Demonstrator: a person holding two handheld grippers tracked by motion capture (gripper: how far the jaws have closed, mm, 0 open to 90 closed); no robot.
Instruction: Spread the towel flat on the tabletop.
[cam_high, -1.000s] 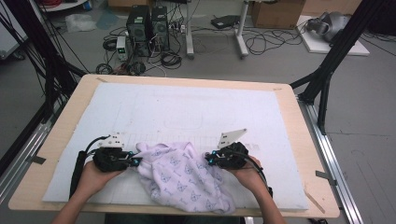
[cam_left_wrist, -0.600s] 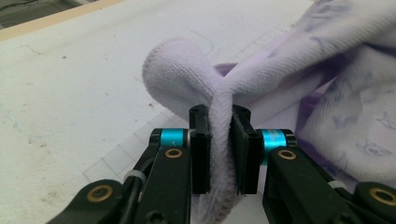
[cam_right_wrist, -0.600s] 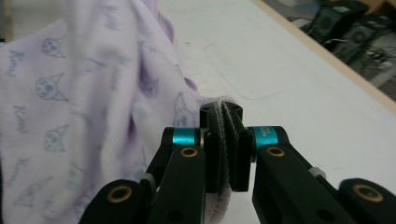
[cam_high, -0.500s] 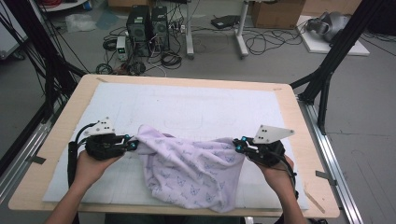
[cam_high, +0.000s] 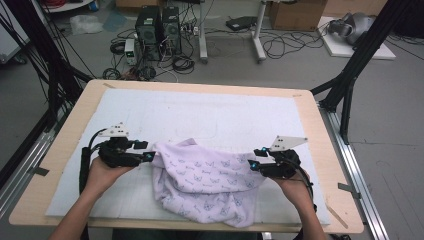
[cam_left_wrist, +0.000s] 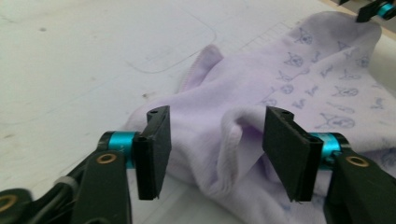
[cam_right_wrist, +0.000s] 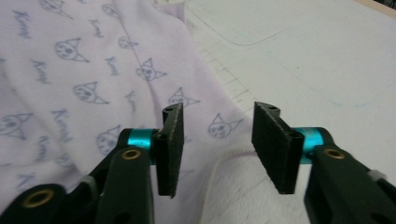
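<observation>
A pale lilac garment (cam_high: 205, 177) printed with small cat faces lies rumpled on the white mat (cam_high: 210, 112), near the table's front. My left gripper (cam_high: 151, 156) is at its left edge. In the left gripper view that gripper (cam_left_wrist: 215, 140) is open, with a thick folded hem (cam_left_wrist: 231, 135) of the garment (cam_left_wrist: 299, 79) lying between the jaws. My right gripper (cam_high: 251, 165) is at the garment's right edge. It (cam_right_wrist: 217, 144) is also open, and the cloth's edge (cam_right_wrist: 140, 70) lies between and under its jaws. The right gripper's tip (cam_left_wrist: 376, 9) shows beyond the cloth's far corner.
The mat covers a wooden table (cam_high: 320, 130) and has faint drawn outlines (cam_high: 200, 125). Bare mat stretches behind the garment. Black frame posts (cam_high: 350, 75) stand at both sides, and computers (cam_high: 157, 25) and cables lie on the floor beyond.
My two hands moved apart from the garment's middle to its left and right edges, and the garment now lies spread wider. The right hand has come slightly nearer the front edge.
</observation>
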